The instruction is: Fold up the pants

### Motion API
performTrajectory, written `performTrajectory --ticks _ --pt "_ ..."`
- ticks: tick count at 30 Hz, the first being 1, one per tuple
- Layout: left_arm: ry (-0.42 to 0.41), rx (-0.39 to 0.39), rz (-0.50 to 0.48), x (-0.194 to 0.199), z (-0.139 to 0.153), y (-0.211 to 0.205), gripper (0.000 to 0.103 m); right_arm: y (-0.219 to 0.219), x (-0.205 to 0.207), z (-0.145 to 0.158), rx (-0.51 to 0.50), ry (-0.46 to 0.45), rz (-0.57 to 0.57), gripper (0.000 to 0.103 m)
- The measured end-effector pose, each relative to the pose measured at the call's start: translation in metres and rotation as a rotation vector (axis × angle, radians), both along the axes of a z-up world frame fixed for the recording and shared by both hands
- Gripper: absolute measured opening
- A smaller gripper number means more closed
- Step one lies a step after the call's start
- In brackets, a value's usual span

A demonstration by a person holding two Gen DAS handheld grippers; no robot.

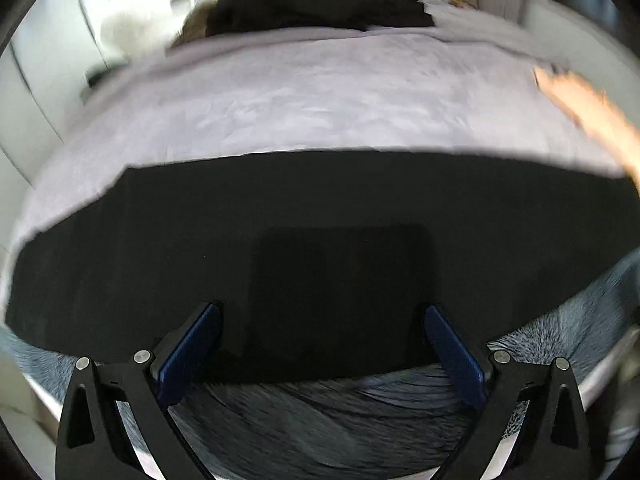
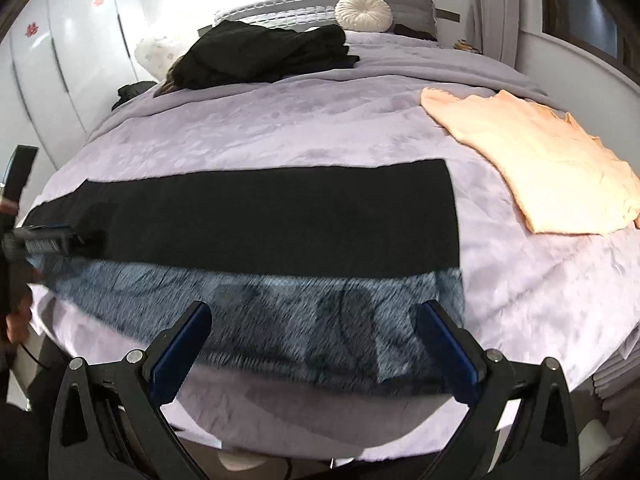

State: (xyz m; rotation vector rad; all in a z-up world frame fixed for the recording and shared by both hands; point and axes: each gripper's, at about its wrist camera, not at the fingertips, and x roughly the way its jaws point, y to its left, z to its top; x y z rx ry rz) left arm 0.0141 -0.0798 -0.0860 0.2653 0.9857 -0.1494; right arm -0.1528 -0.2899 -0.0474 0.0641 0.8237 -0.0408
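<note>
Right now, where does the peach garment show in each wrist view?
Left wrist: the peach garment is a blurred strip at the right edge, beyond the black pants.
Right wrist: it lies flat at upper right on the bedspread, right of the pants.
Shared landmark: the dark clothes pile near the headboard.

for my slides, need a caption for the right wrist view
Open right gripper above black fleece-lined pants laid flat across a lilac bed.
</note>
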Motion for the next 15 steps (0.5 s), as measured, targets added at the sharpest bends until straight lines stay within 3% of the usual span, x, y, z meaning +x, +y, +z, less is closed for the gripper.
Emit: performTrajectory --ticks 2,6,11,15 --pt "-0.038 -0.005 0.042 -0.008 -0.001 -0.001 0.102 0.003 -0.002 -0.006 -0.002 0.012 0.001 0.103" --pt "0.005 -0.019 0.028 -0.009 0.006 -0.001 0.102 -0.003 -0.012 -0.001 0.04 -0.017 -0.009 0.103" --pt "0.002 -0.014 0.006 -0.011 0.014 -0.008 0.102 -0.015 -0.019 0.01 0.052 -0.034 -0.044 0.103" --pt "0.03 -0.077 -0.013 -0.013 0.017 -0.007 0.102 -0.03 -0.024 0.02 0.033 -0.05 -0.079 0.103"
